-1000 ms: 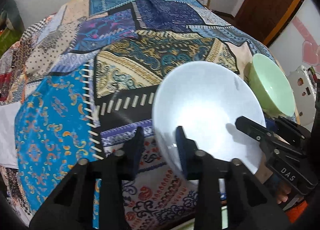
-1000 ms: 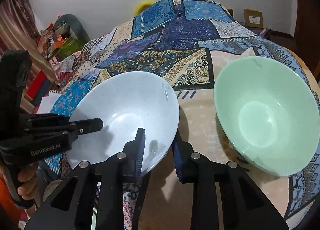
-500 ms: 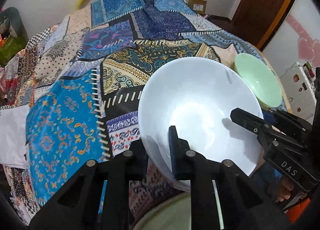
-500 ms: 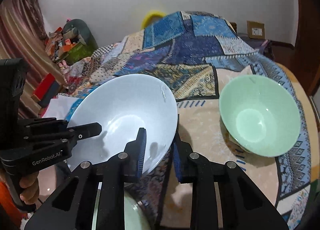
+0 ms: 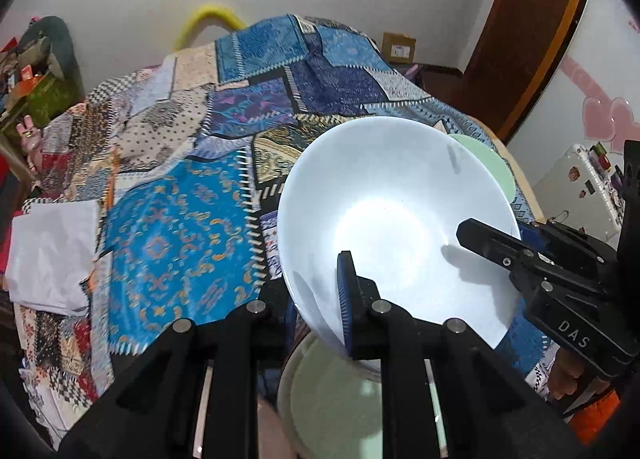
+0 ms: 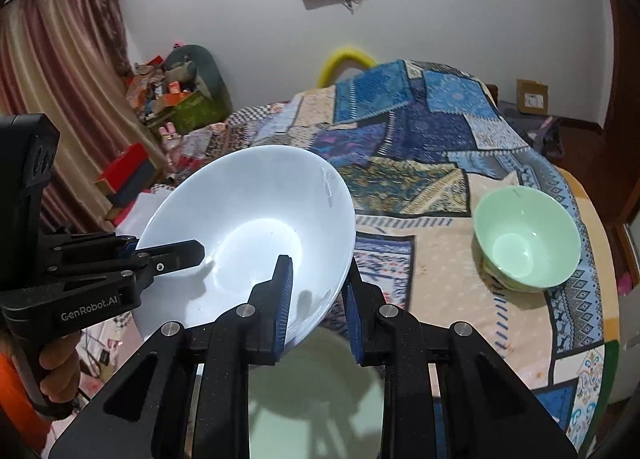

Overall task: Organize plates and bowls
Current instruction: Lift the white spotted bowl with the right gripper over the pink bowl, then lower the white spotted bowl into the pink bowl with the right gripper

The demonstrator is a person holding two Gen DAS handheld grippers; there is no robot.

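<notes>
A large white bowl [image 5: 396, 215] [image 6: 256, 235] is held up in the air above the patchwork-covered table [image 5: 180, 219] by both grippers at once. My left gripper [image 5: 316, 299] is shut on its near-left rim. My right gripper [image 6: 318, 295] is shut on its near-right rim. A pale green plate [image 5: 336, 403] [image 6: 316, 399] lies right below the bowl, close to me. A small green bowl [image 6: 526, 239] stands on the table at the right, mostly hidden behind the white bowl in the left wrist view [image 5: 490, 163].
A folded white cloth [image 5: 48, 255] lies at the table's left edge. A cluttered shelf and boxes [image 6: 172, 99] stand by the back wall. A wooden door [image 5: 532, 31] is at the right, with a white case [image 5: 580, 191] near it.
Both grippers have lifted the white bowl up from the table and drawn it back towards me. The green plate has come into view beneath it, and the green bowl now looks smaller and farther.
</notes>
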